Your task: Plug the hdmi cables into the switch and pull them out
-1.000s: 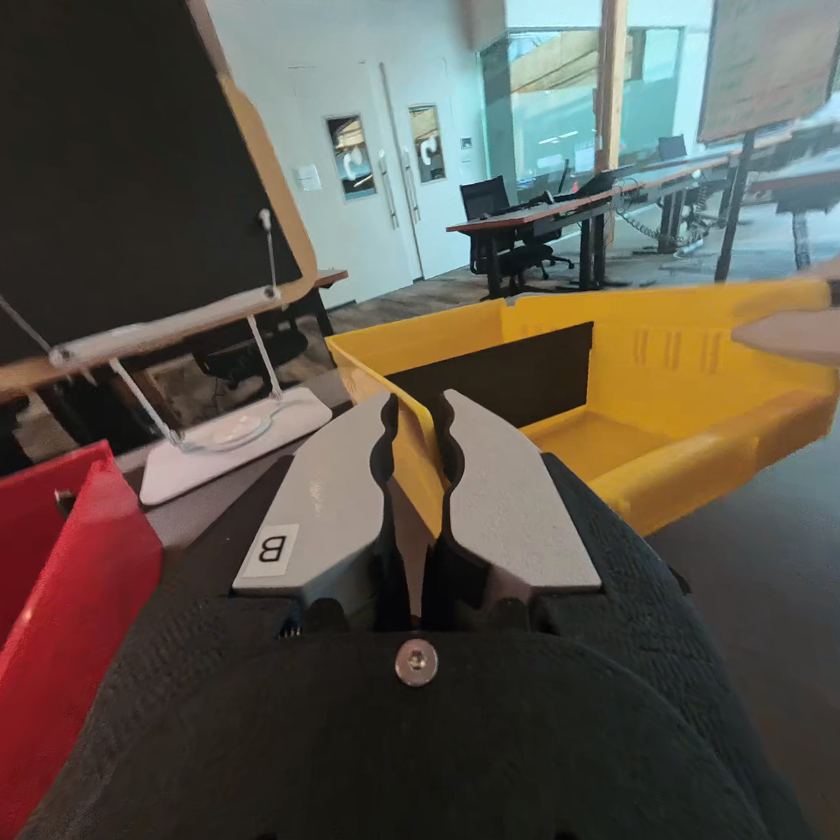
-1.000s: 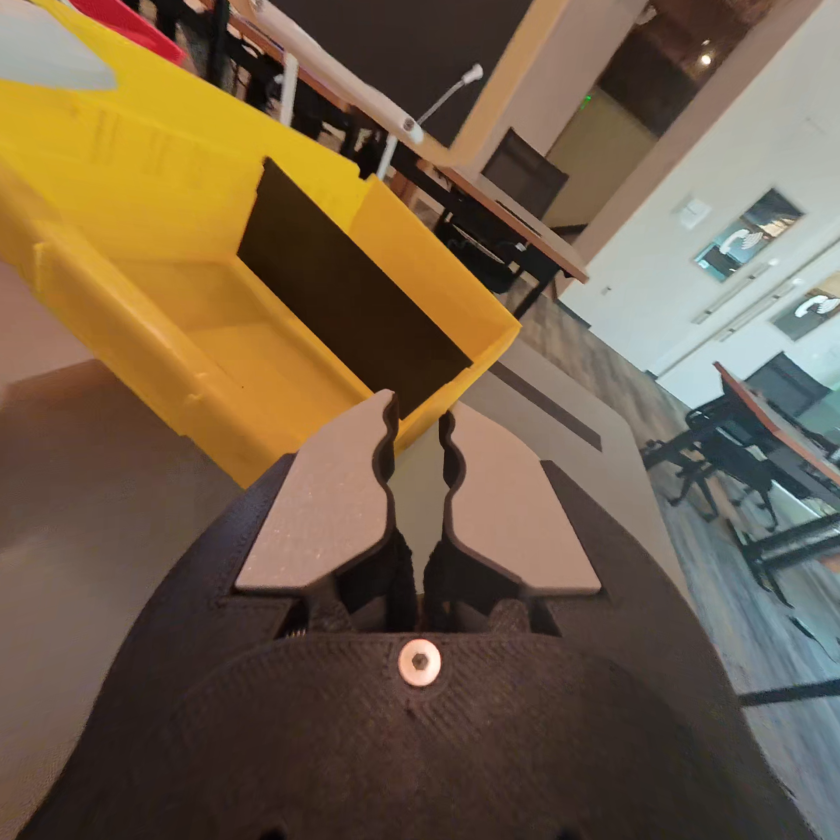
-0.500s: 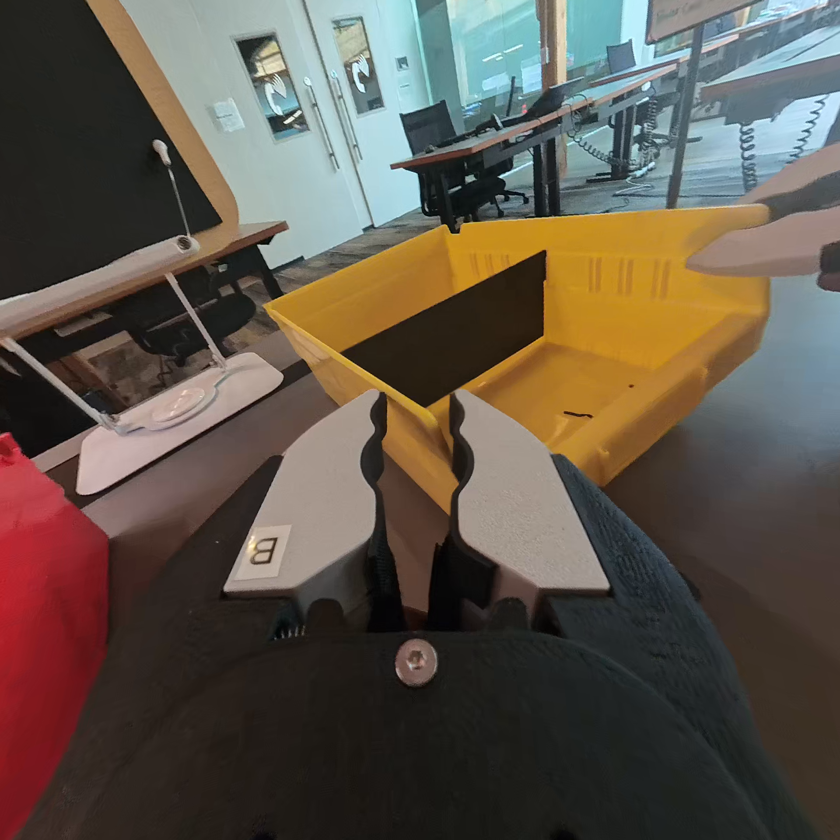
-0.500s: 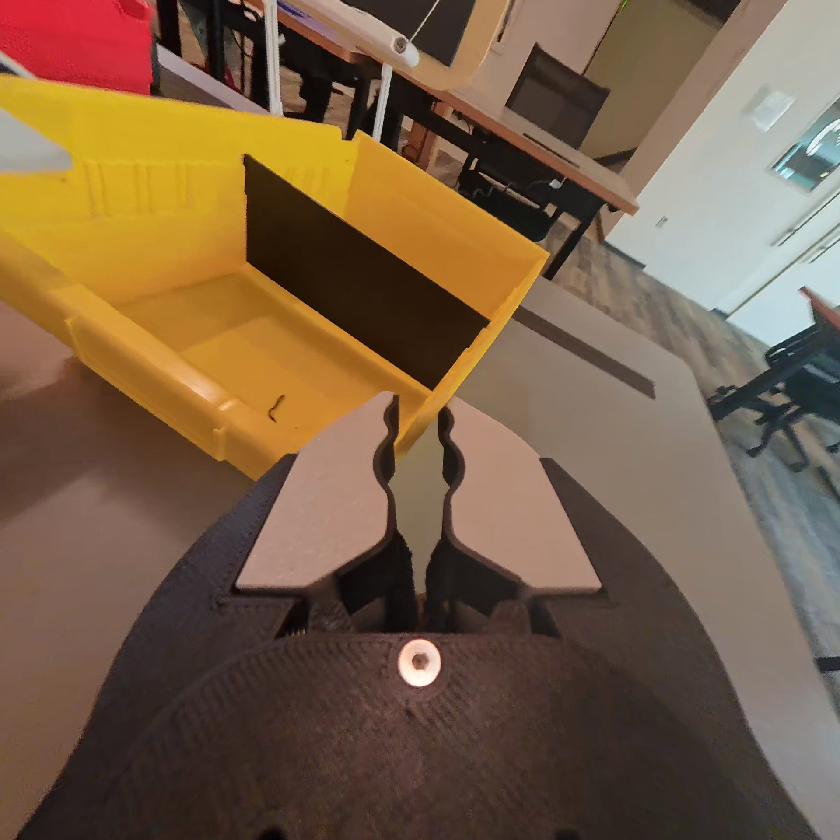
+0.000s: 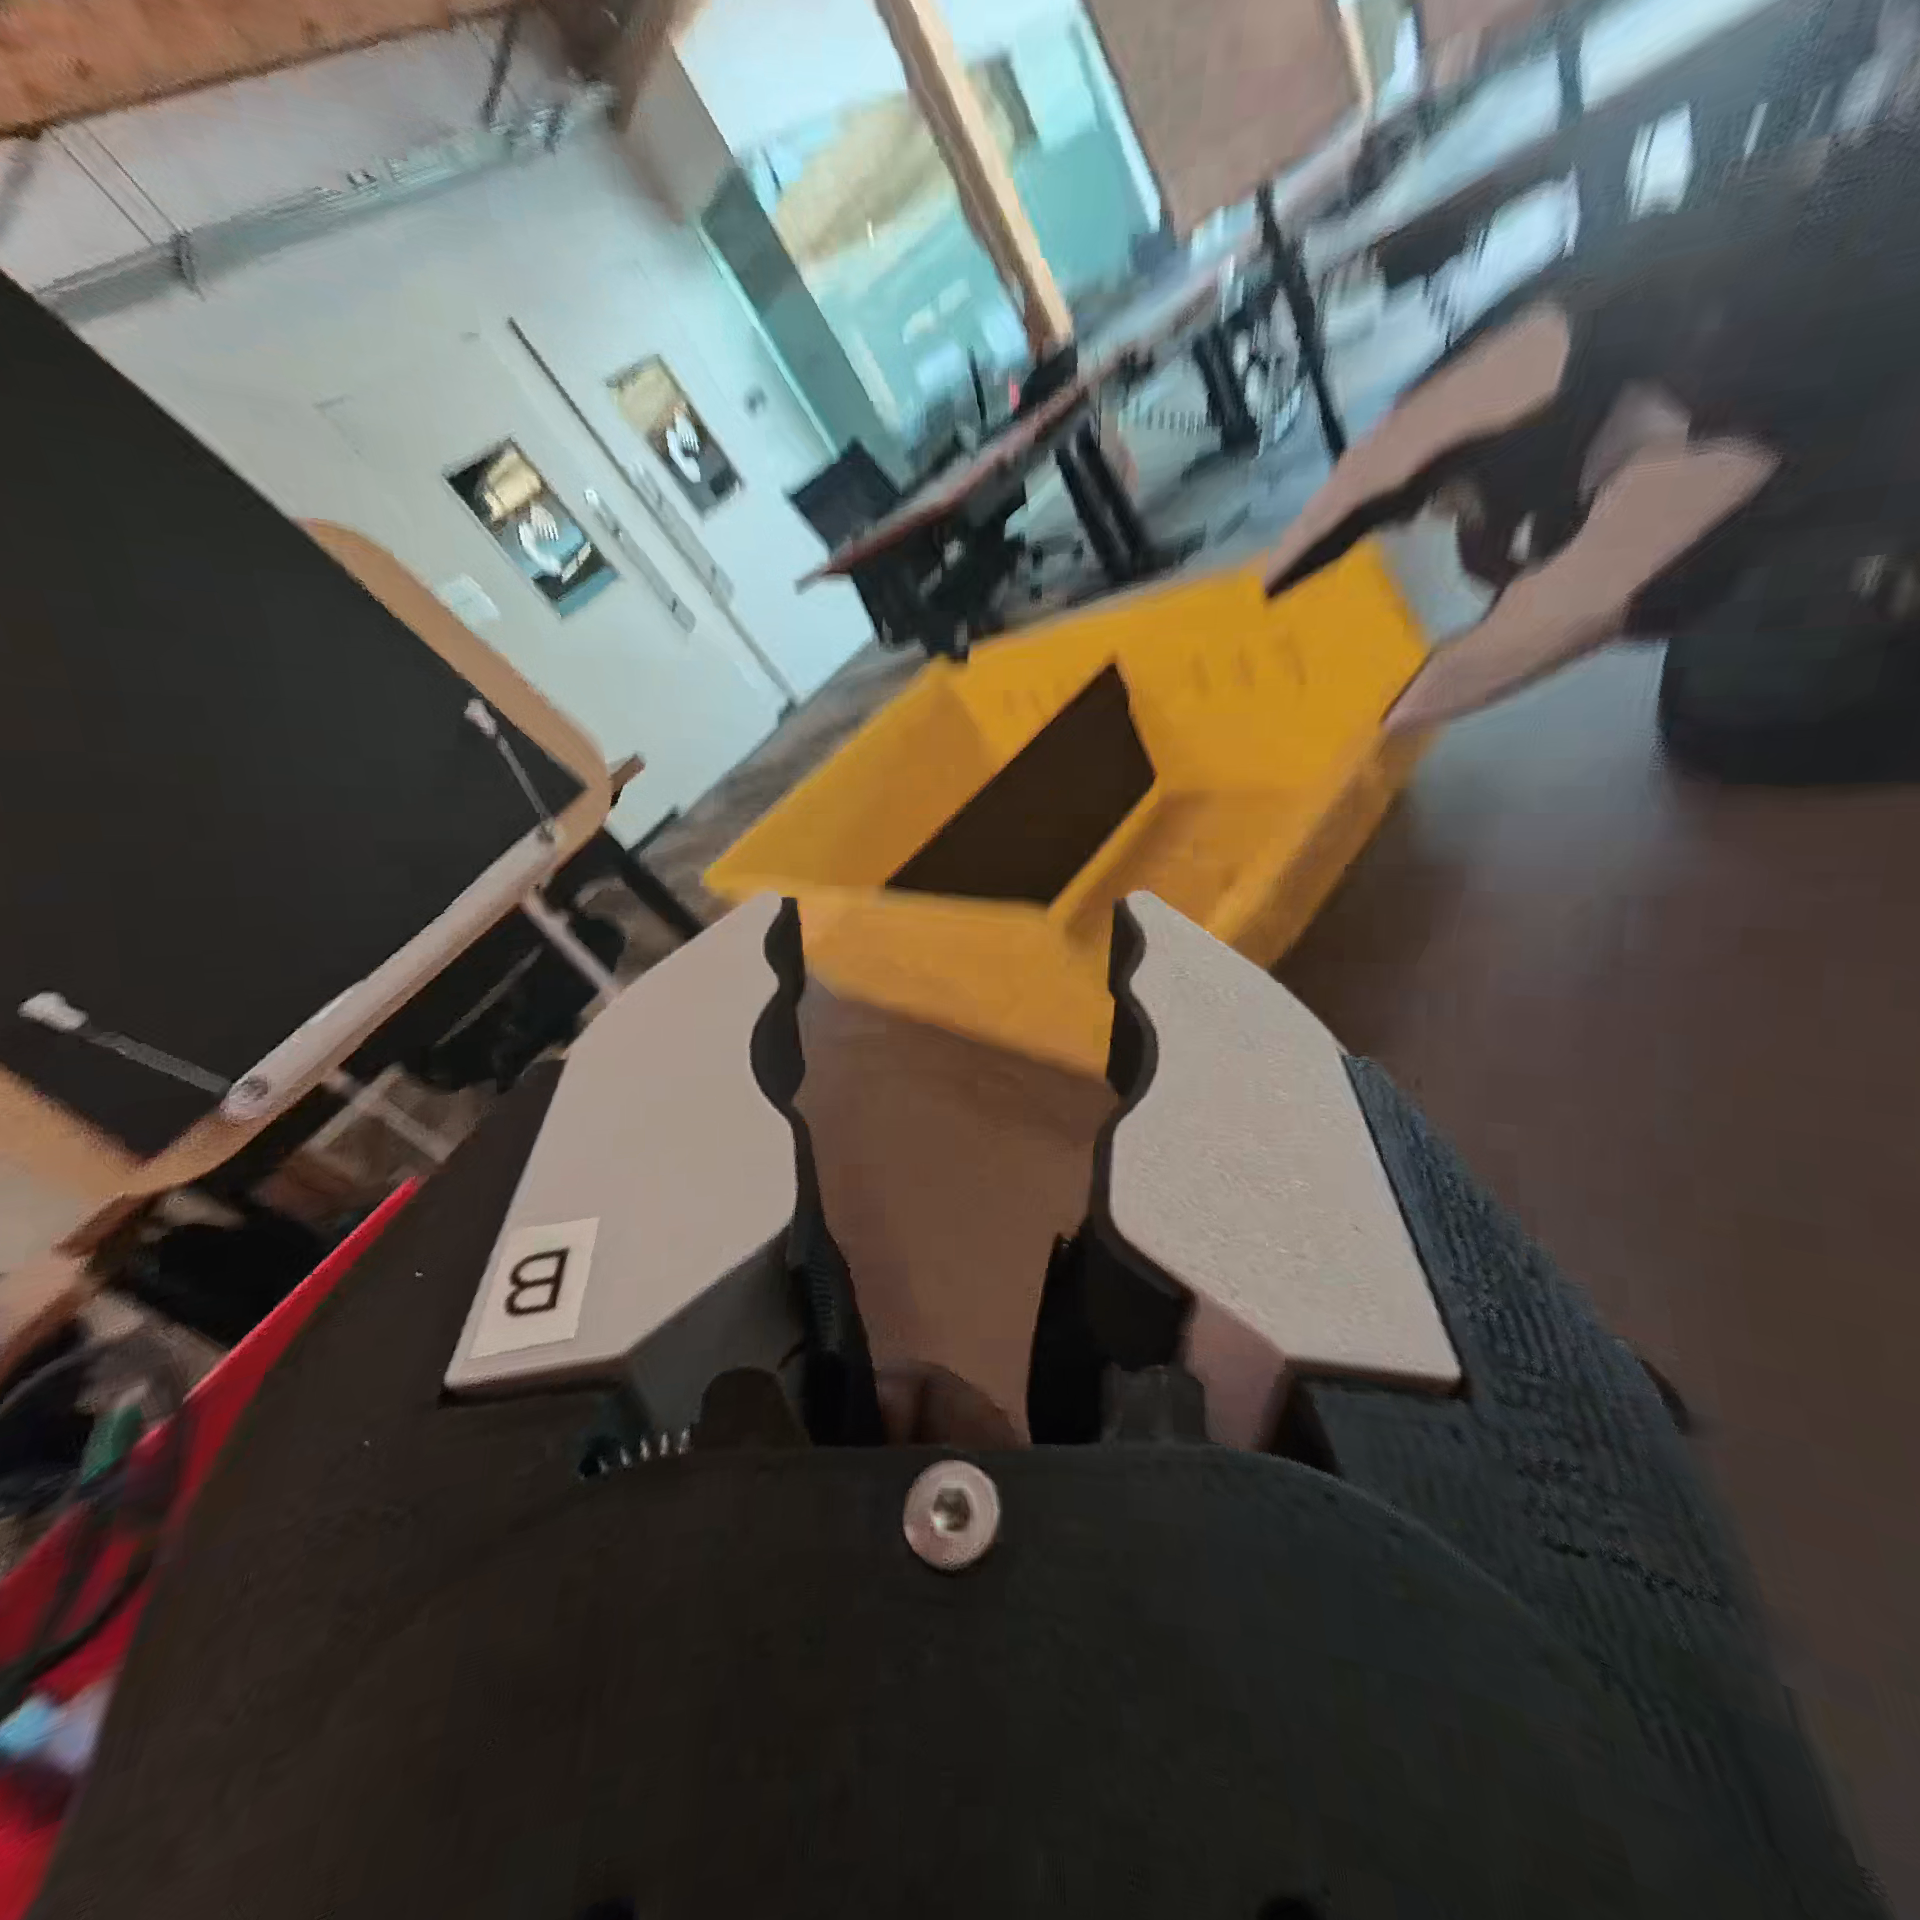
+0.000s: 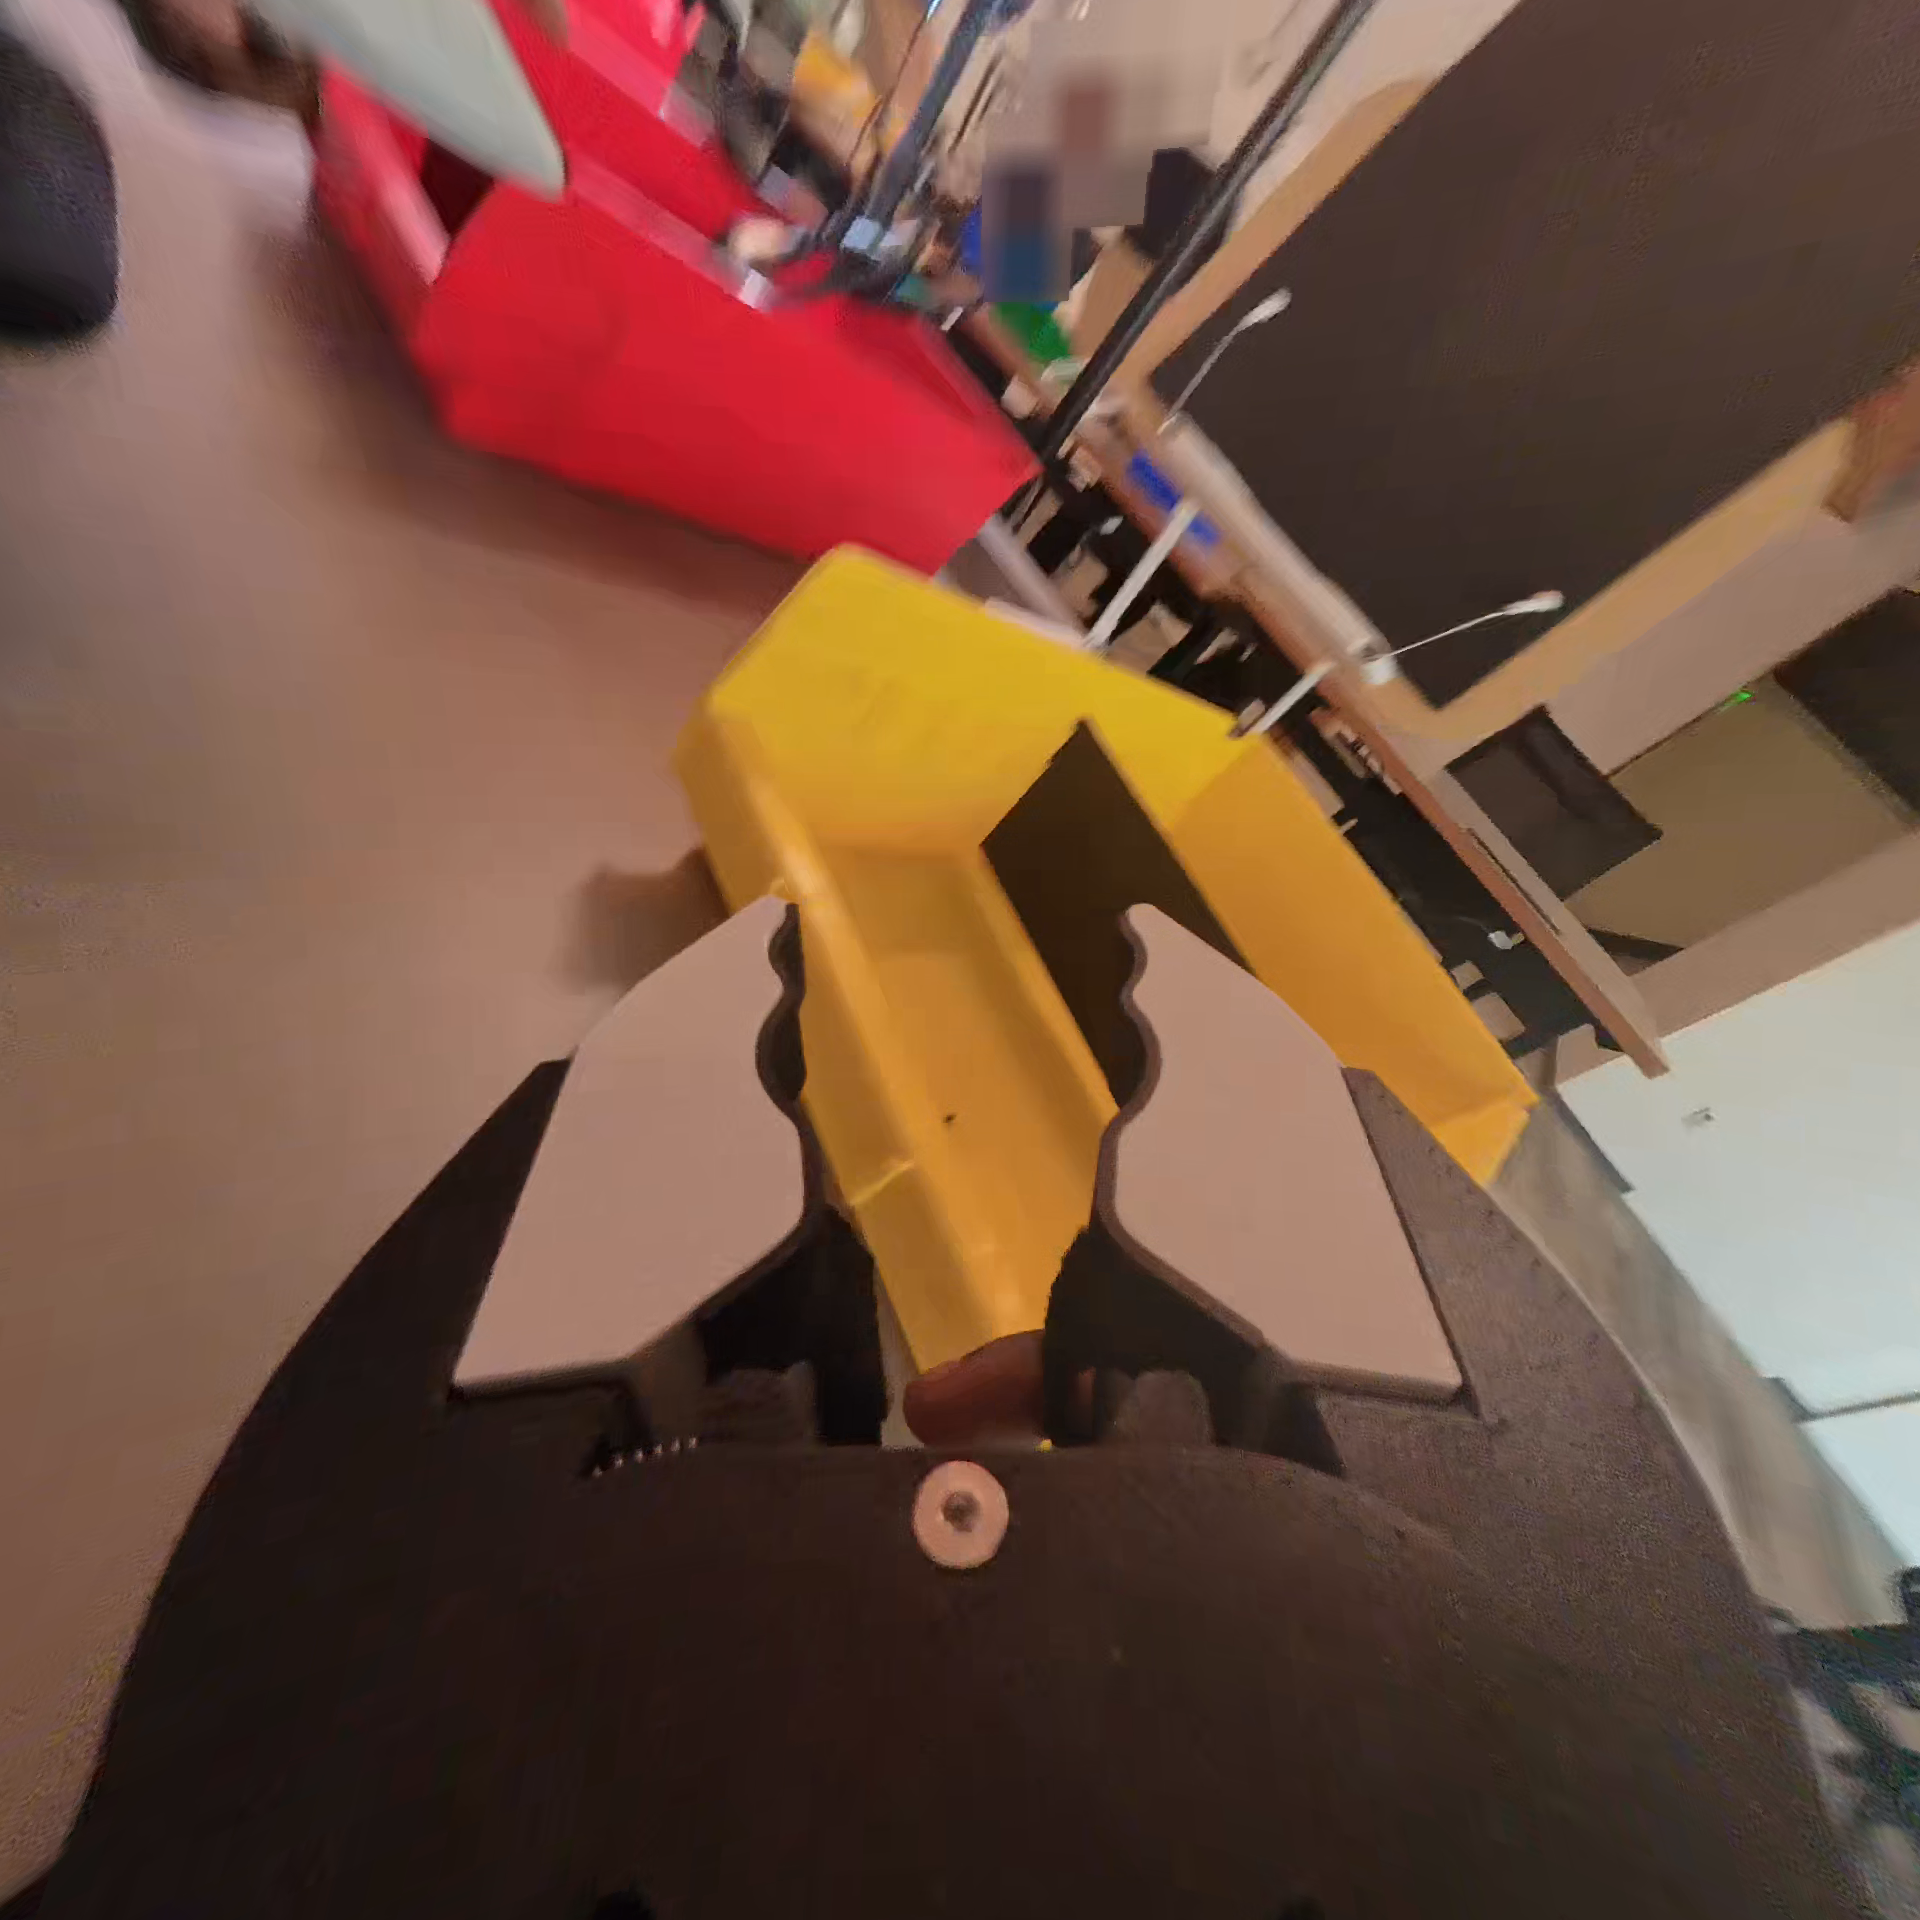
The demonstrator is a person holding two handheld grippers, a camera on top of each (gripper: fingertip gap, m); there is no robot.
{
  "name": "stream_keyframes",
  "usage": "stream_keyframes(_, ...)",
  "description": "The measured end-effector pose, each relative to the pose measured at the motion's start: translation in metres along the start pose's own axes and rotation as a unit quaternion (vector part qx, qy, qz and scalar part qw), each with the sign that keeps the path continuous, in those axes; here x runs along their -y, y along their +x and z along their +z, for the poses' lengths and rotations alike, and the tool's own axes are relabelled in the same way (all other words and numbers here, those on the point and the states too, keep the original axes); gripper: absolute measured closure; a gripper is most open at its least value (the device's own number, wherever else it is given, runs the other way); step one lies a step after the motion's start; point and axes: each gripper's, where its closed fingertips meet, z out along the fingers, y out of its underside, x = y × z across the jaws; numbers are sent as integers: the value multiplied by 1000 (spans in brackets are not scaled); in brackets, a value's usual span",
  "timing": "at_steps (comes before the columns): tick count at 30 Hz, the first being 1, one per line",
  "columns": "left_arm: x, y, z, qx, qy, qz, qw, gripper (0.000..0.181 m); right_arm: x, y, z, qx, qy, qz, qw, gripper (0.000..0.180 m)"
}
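Both grippers are hanging over the brown table (image 5: 1662, 1039) with fingers apart: the left gripper (image 5: 951, 920) and the right gripper (image 6: 956, 920), holding nothing. A yellow bin (image 6: 914, 717) is sitting between them; a red bin (image 6: 675, 384) beyond. Cables and switch are perhaps hidden; I cannot find them.

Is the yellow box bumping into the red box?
Apart. The right wrist view shows bare table between the yellow box and the red box.

Table (image 6: 260, 831) carries two bins: divided bin (image 6: 935, 727) straight ahead of right gripper (image 6: 956, 920), second bin (image 6: 675, 343) behind it and to the left; left gripper (image 5: 951, 914) faces the divided bin across bare tabletop, second bin at its near left.
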Motion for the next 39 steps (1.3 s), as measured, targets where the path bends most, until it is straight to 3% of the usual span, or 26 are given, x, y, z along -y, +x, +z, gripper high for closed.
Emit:
stream_keyframes(4, -81, -22, -61, 2, -159, 103, 982, 121, -22, -27, 19, 34, -84, -83, 992, 121)
stream_keyframes(8, -156, -62, -124, 17, -314, 188, 931, 118, -32, -29, 25, 22, -122, -128, 984, 121)
stream_keyframes(12, -197, -91, -153, 19, -388, 247, 888, 119, -41, -32, 29, 19, -155, -164, 974, 123)
stream_keyframes(14, -208, -98, -154, 13, -404, 268, 875, 124, -47, -31, 31, 10, -176, -193, 965, 126)
stream_keyframes(17, -221, -103, -152, 2, -436, 310, 845, 145, -63, -25, 33, -8, -230, -240, 943, 136)
stream_keyframes(19, -220, -104, -150, 8, -439, 297, 848, 146, -71, -21, 33, -17, -262, -269, 927, 148)
stream_keyframes(27, -220, -106, -155, 54, -445, 255, 856, 148, -93, 3, 17, -49, -351, -282, 892, 148)
stream_keyframes(39, -237, -130, -211, 86, -494, 237, 832, 146, -126, 35, -25, -51, -396, -263, 878, 147)
